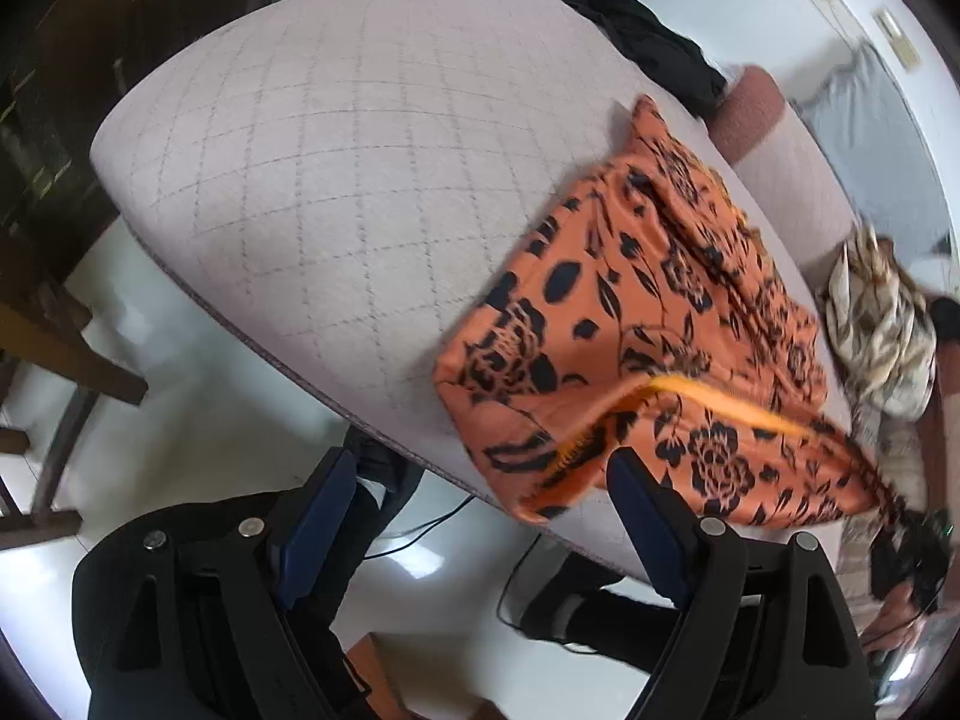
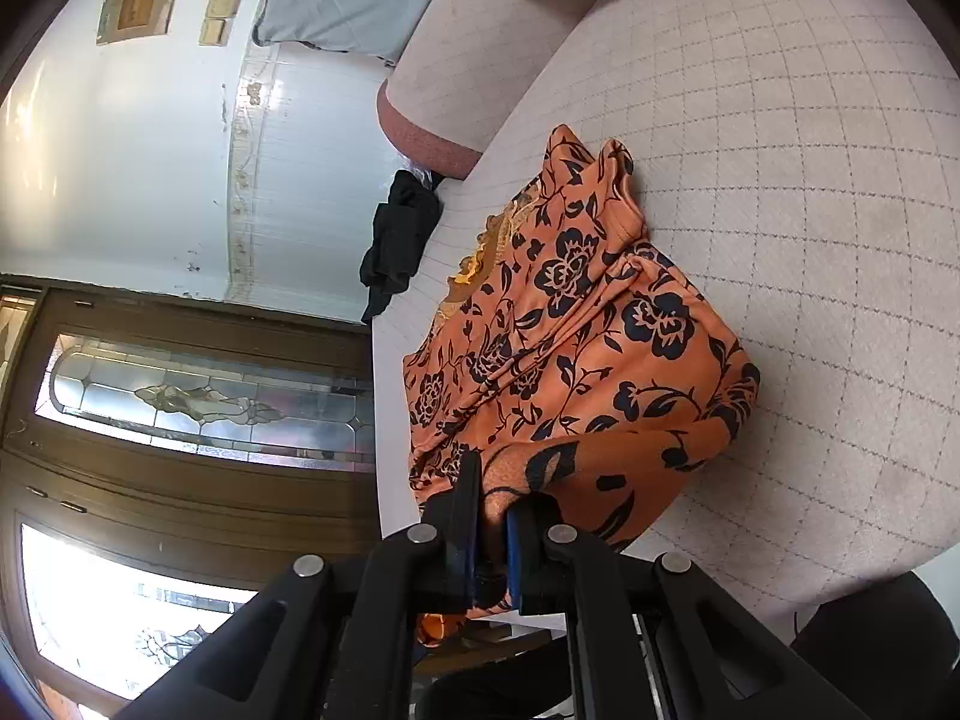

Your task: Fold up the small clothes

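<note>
Orange garment with black floral print (image 2: 576,348) lies on the pale quilted cushion with a stitched grid (image 1: 336,192), near its front edge, partly folded over itself; a yellow trim edge shows along one fold. Right gripper (image 2: 489,516) has its jaws clamped tight on a corner of that garment, fabric pinched between the blue pads. Left gripper (image 1: 480,480) hangs spread wide with nothing between its fingers, just beside the garment's near edge, apart from it. Black crumpled cloth (image 1: 648,36) sits at the cushion's far edge. Cream patterned bundle (image 1: 876,330) lies further off. No readable brands, labels or writing in either view.
</note>
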Action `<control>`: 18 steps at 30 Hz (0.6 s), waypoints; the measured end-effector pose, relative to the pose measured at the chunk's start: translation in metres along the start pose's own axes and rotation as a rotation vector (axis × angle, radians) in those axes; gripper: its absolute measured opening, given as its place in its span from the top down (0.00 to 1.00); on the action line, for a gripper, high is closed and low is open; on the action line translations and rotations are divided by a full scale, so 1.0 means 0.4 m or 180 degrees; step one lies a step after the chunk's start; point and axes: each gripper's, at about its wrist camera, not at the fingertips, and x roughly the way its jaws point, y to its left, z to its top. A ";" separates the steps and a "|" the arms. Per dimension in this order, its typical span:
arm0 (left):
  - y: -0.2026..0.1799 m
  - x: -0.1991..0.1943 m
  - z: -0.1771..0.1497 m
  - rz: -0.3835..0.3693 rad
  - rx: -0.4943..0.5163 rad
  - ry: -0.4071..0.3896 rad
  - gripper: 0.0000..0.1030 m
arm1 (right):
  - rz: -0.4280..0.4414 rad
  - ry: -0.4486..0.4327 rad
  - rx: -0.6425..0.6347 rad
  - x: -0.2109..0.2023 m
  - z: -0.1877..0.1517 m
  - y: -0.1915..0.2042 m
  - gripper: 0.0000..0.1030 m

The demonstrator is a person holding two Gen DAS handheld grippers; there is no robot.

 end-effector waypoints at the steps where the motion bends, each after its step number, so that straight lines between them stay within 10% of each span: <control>1: -0.008 0.003 -0.003 0.0021 0.0049 0.0022 0.17 | 0.0003 -0.0003 0.0005 0.001 0.000 0.000 0.93; 8: 0.004 0.051 0.013 0.0233 -0.0008 -0.0059 0.23 | -0.0030 0.0025 -0.0024 0.012 -0.004 -0.002 0.93; 10: 0.013 0.060 0.019 0.0205 -0.0022 -0.0099 0.81 | -0.0045 0.0027 -0.0020 0.015 -0.004 -0.007 0.93; 11: 0.018 0.068 0.024 0.0176 -0.0027 -0.0047 0.92 | -0.0046 0.0027 -0.0013 0.016 -0.003 -0.009 0.93; 18: -0.006 0.009 0.096 0.0056 0.0031 -0.0363 0.97 | -0.0057 -0.0049 -0.0040 0.001 0.021 -0.004 0.93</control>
